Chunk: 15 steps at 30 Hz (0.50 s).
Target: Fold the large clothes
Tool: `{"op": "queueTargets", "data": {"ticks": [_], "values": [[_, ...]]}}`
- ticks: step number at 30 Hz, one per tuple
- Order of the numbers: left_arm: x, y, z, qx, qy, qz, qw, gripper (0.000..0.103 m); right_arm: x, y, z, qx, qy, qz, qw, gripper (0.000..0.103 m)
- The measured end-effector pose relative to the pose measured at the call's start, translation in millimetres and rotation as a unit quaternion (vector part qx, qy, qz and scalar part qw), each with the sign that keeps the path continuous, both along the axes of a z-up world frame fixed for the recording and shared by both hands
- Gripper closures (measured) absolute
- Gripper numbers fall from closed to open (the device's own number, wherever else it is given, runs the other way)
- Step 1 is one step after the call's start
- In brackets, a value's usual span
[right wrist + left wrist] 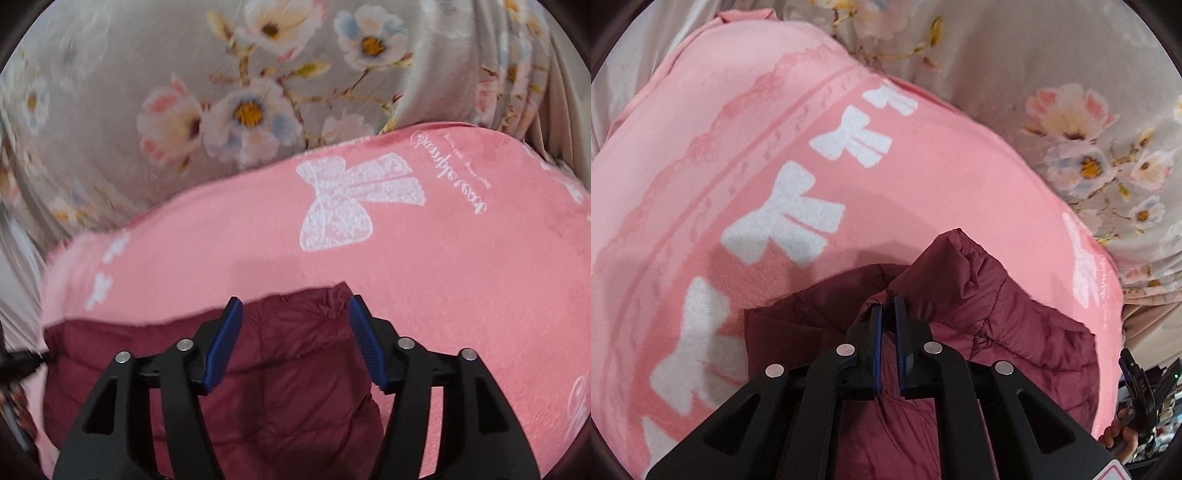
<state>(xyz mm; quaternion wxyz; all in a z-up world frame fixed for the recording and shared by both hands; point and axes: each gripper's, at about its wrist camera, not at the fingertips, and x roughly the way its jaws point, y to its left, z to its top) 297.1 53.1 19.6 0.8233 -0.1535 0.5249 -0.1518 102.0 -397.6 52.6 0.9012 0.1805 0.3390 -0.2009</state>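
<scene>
The left gripper (pixel 888 301) points steeply downward, its two black fingers with blue pads (pixel 876 347) drawn almost together, pinching a fold of dark red jacket (pixel 1015 317) at their tips. The right gripper (pixel 295 306) also tilts downward, its jaws spread wide apart, the blue ribbed pads (pixel 221 343) hovering either side of the jacket's edge without pressing it. A hand (pixel 1119 435) grips the right gripper's handle at the frame's lower right.
</scene>
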Motion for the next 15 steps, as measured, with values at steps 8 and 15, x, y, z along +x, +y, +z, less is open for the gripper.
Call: {"op": "queueTargets", "data": {"ticks": [8,15], "values": [[-2.6,25.9,-17.6,-0.047,0.026,0.060,0.9968,0.096,15.1,-11.9,-52.8,0.023,0.057,-0.010,0.998,0.044],[-36.1,62.4,22.7,-0.013,-0.021,0.097,0.9950,0.082,4.3,-12.7,-44.9,0.041,0.030,-0.013,0.999,0.044]]}}
